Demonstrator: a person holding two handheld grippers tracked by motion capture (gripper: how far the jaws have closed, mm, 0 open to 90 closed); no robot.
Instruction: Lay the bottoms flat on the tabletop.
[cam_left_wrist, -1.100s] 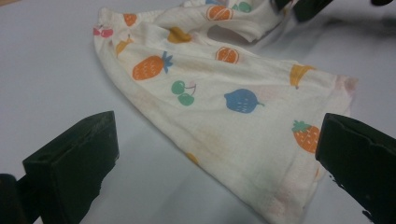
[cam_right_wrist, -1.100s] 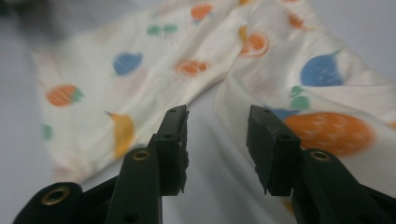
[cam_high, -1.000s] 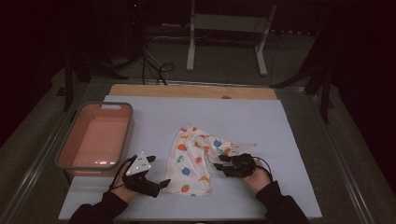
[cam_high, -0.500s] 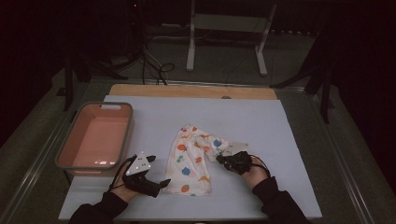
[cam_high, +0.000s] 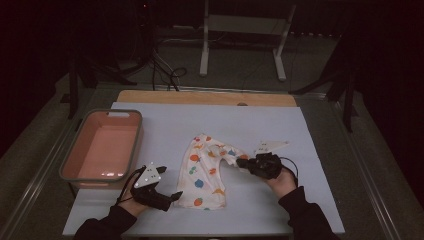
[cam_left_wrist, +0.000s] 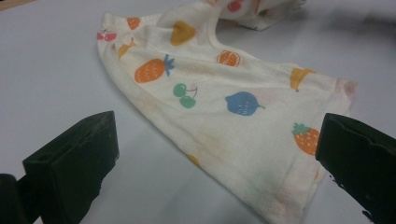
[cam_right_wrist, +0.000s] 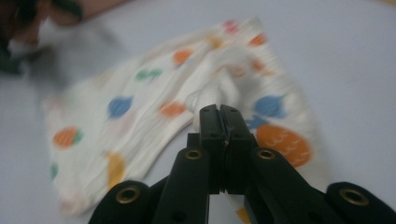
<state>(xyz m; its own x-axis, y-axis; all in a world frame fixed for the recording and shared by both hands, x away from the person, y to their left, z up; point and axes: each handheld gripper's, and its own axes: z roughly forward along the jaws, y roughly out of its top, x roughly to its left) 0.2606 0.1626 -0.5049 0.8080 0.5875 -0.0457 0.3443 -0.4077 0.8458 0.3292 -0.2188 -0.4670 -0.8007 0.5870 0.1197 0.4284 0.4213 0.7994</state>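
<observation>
White tabletop (cam_high: 310, 140), dim room. Fruit-print shirt (cam_high: 205, 175) lies mid-table, w/ right tongs (cam_high: 242, 162) just clamped on its edge, left tongs (cam_high: 175, 195) apart near the hem. Lift slowly, keep fabric pinched; left should grab hem before folding.

Right gripper (cam_right_wrist: 219, 114) jaws pinched on fold of fruit-print garment (cam_right_wrist: 140, 116), white tabletop (cam_right_wrist: 345, 70) beneath.
</observation>
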